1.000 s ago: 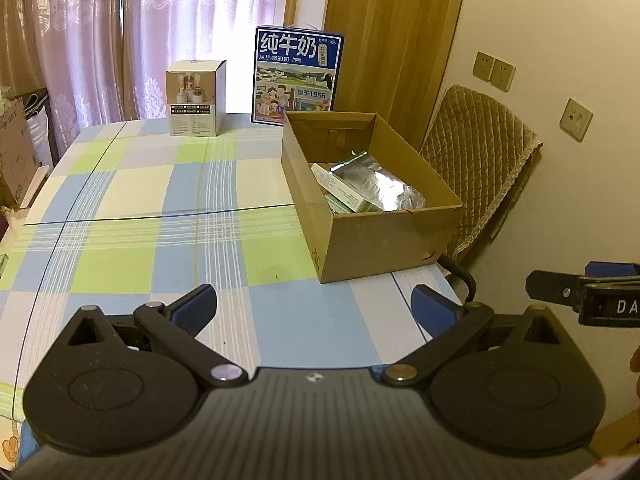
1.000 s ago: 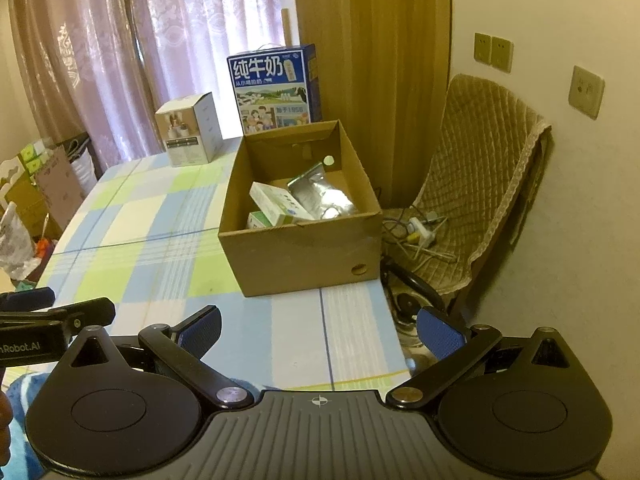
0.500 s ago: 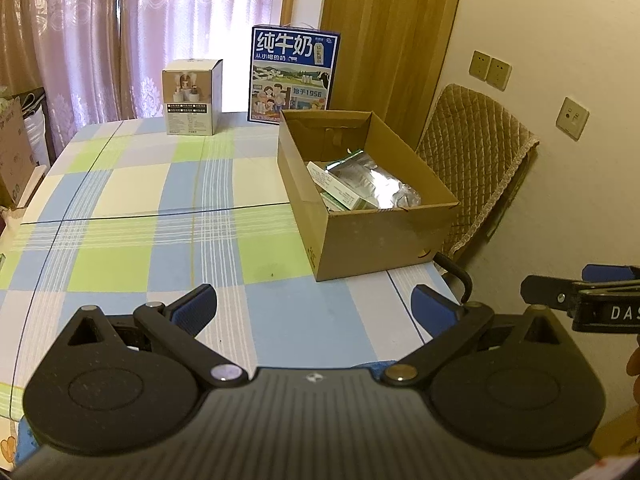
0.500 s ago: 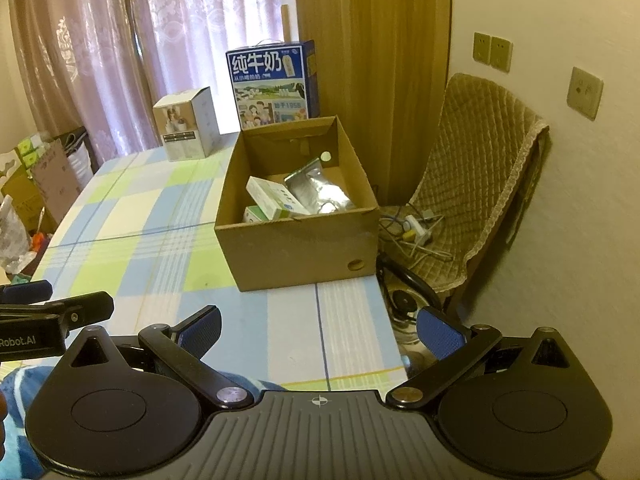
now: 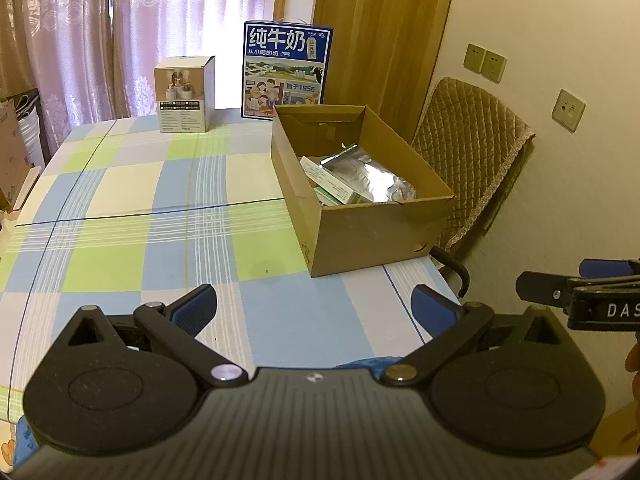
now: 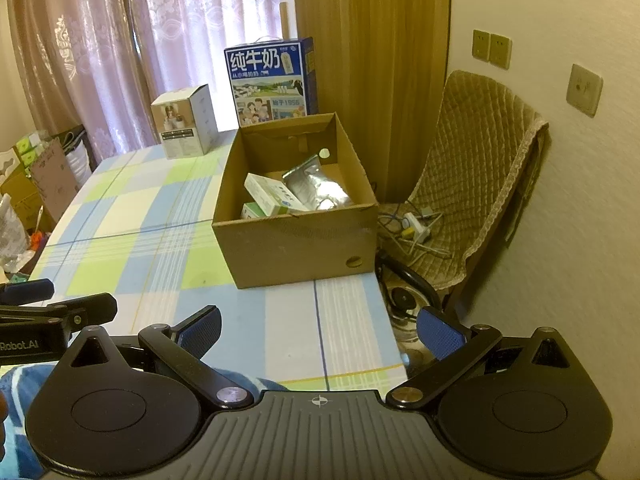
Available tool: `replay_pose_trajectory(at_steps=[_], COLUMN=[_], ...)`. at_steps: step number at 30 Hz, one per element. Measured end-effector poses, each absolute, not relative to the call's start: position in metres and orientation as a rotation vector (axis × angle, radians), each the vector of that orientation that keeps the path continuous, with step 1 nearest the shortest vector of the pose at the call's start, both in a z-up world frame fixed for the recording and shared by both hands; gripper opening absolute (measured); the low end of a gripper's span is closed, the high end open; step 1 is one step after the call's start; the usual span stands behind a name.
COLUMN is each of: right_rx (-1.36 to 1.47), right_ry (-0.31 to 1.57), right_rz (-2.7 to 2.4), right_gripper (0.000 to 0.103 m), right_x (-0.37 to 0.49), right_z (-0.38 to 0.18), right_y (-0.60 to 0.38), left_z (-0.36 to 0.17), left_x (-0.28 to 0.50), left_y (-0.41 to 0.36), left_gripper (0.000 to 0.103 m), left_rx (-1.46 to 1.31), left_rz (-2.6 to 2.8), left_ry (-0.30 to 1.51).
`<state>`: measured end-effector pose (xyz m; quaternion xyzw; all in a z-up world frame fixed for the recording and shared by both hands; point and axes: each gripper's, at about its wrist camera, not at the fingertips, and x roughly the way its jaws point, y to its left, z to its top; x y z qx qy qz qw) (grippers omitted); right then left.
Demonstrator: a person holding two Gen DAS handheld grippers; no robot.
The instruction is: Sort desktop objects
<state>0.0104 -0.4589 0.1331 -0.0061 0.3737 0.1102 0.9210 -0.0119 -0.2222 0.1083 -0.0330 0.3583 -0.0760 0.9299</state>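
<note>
Cardboard box (image 5: 360,200), holding a foil pouch (image 5: 368,178) and cartons, sits on the checked tablecloth (image 5: 140,208), far ahead of your left gripper (image 5: 314,308) and right gripper (image 6: 318,328); both jaws stand wide, empty.

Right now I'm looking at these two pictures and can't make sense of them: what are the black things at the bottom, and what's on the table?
No robot here: a person holds a two-finger gripper in each hand, and each carries a wide-angle camera that looks along its fingers. One picture comes from the left gripper, the other from the right gripper. The black shapes with blue pads are those fingers. Both grippers are open and hold nothing. On the checked tablecloth stands an open cardboard box containing a silver foil pouch and small cartons. At the far end stand a blue milk carton and a small white box. A padded chair sits beside the table.
</note>
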Motion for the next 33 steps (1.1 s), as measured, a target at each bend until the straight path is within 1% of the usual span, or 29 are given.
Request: replay_pose_trajectory(at_steps=[33], right_rx=[-0.025], right_ry=[0.782], right_rz=[0.226], right_gripper=[0.101], right_x=[0.0097], right_z=[0.1283], right_y=[-0.4546], left_z=[0.1042], left_x=[-0.0124], left_y=[-0.2228], left_gripper=[0.102], left_rx=[-0.063], left_rz=[-0.160], left_ry=[0.733])
